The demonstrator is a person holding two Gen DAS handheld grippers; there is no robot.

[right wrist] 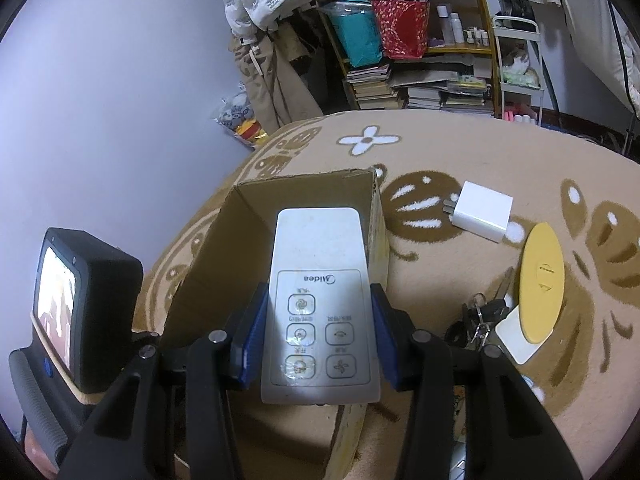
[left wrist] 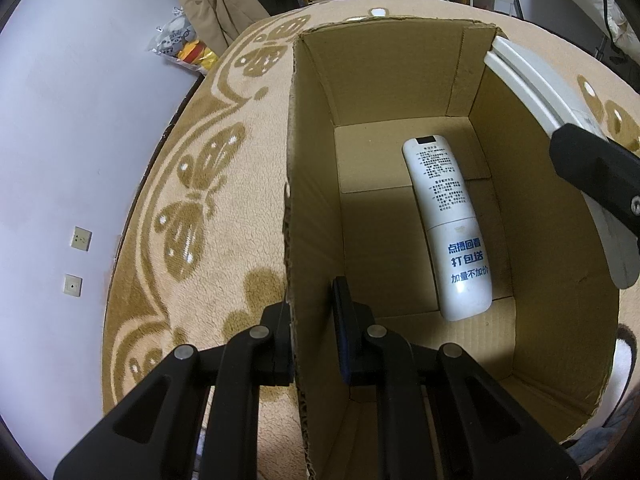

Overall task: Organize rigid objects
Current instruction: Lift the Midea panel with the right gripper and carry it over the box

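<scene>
- Our left gripper (left wrist: 310,332) straddles the left wall of the open brown cardboard box (left wrist: 312,128), one finger outside and one inside. The jaws look closed onto that wall, probably to steady the box while we load it.
- Our right gripper (right wrist: 318,338) pinches a white Midea remote control with grey buttons (right wrist: 320,292) across its width, blue pads on both side edges. That leaves the long body free to slide in lengthwise.
- This remote hangs over the box's open top near the right wall, not yet released.
- A second white remote with blue printed lettering (left wrist: 448,232) already lies flat on the box floor, towards the right side.
- On the beige butterfly-patterned blanket (right wrist: 460,160) beside the box wait a white plug adapter (right wrist: 482,216), a yellow oval disc on a white base (right wrist: 540,280) and a bunch of keys (right wrist: 480,316), which we judge are still to be packed.
</scene>
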